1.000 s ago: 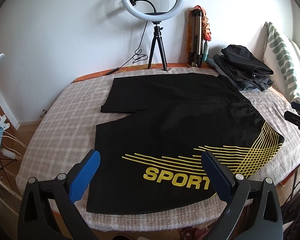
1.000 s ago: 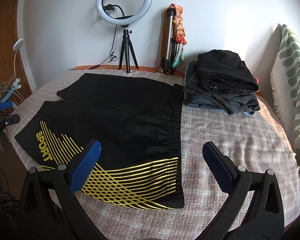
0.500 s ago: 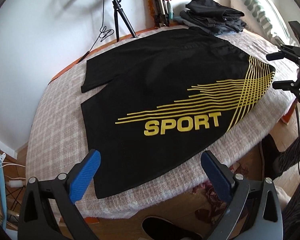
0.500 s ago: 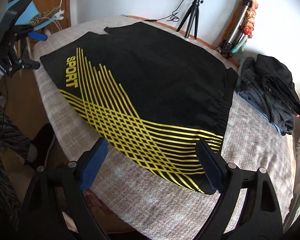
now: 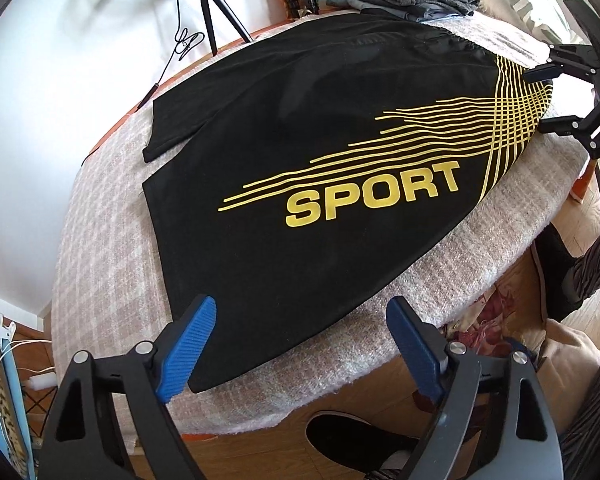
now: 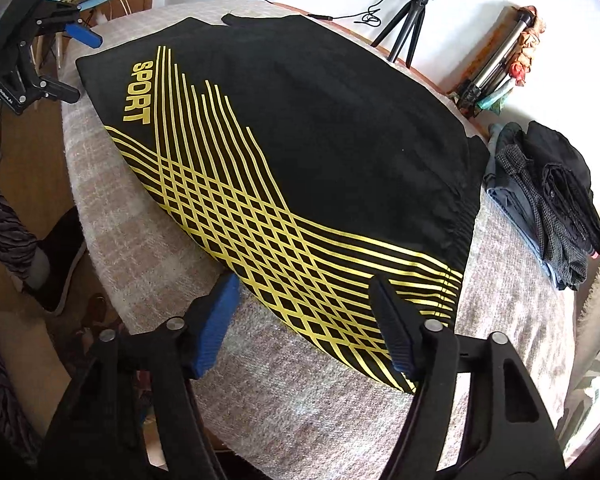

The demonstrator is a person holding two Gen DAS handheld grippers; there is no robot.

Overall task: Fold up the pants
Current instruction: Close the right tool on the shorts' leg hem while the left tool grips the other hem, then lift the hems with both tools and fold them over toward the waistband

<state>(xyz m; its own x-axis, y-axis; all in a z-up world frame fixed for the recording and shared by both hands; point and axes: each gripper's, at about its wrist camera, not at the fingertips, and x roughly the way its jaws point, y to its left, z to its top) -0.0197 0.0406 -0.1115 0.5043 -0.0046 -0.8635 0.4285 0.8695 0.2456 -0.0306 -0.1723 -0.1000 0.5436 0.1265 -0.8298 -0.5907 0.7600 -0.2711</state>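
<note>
Your left gripper (image 5: 302, 344) spread wide over the hem corner of the black pants (image 5: 320, 152), your right gripper (image 6: 304, 312) equally wide at the waistband corner, both holding nothing, blanket (image 6: 300, 400) beneath.

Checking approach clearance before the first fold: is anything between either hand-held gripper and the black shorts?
Nothing visible. The left hand-held gripper is open at the leg hem of the shorts; the right hand-held gripper is open at the waistband corner. The clothes pile sits off to the side.
</note>
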